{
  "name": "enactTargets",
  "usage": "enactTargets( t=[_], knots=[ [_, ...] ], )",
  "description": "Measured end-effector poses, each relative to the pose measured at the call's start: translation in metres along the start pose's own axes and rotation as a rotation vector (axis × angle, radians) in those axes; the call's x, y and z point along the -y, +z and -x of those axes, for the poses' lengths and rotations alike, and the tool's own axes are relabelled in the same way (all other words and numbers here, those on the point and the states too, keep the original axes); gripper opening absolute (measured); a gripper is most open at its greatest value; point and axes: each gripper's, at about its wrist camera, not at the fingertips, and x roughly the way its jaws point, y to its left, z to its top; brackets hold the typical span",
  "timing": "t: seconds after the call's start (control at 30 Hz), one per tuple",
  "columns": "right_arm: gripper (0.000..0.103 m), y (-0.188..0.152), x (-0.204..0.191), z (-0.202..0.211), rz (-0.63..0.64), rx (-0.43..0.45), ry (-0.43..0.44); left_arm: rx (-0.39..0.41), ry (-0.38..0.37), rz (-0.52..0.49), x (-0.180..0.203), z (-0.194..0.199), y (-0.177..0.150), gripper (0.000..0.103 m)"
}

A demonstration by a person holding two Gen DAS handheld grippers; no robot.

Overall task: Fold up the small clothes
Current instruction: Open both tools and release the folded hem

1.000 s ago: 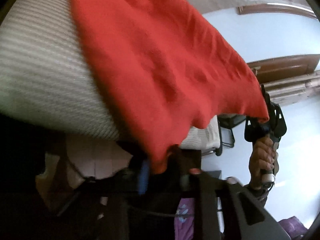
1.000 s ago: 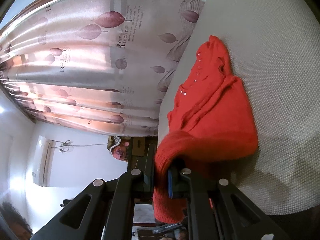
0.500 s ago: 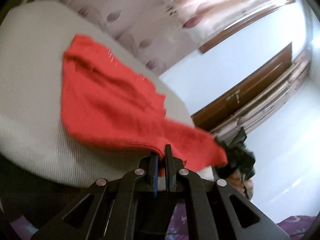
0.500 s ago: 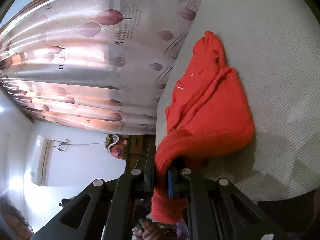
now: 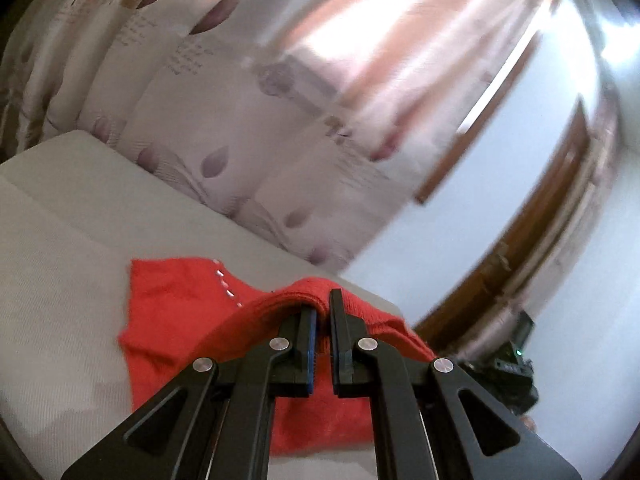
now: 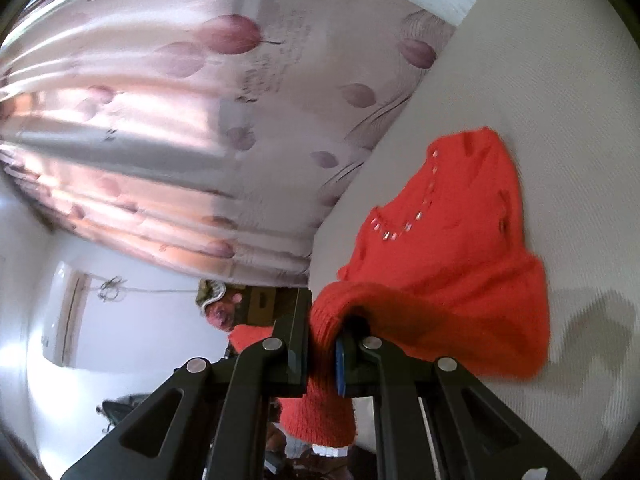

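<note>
A red knitted sweater (image 6: pixel 448 264) is spread over a pale woven surface (image 6: pixel 560 100) — whether a bed or a cushion cannot be told. A row of small shiny beads (image 6: pixel 404 228) is seen strung around the neckline, which is turned toward the curtain side. The far part of the garment is lying flat on the surface; the near edge is lifted and doubled back over it, so a rounded fold is formed across the front.

That folded edge is pinched by the left tool (image 5: pixel 322 320), its two black fingers pressed together on a ridge of the knit, with a blue pad (image 5: pixel 310 344) visible on the inner face of one finger. The same sweater (image 5: pixel 168 320) is shown behind it, beads catching the light.

The right tool (image 6: pixel 322 344) is likewise clamped on the knit, a thick bunch of ribbed fabric being squeezed between its fingers and left hanging below them past the edge of the surface.

A pink-grey curtain (image 6: pixel 160 128) printed with leaf shapes is hung close behind the surface. White wall (image 5: pixel 500 184) and dark wooden trim (image 5: pixel 540 216) are seen to the side.
</note>
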Motion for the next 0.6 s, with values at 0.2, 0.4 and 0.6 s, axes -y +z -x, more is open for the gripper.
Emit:
enactTargets(
  t=[0.2, 0.4, 0.6],
  knots=[
    [0.01, 0.047, 0.035, -0.053, -0.067, -0.015, -0.089, -0.049, 0.12, 0.014, -0.042, -0.086, 0.021, 0.005],
    [0.014, 0.076, 0.089, -0.086, -0.199, -0.005, -0.096, -0.098, 0.226, 0.051, -0.087, -0.15, 0.019, 0.006],
    [0.031, 0.082, 0.122, -0.077, -0.293, 0.079, -0.007, -0.031, 0.285, 0.144, -0.118, -0.154, 0.021, 0.049]
  ],
)
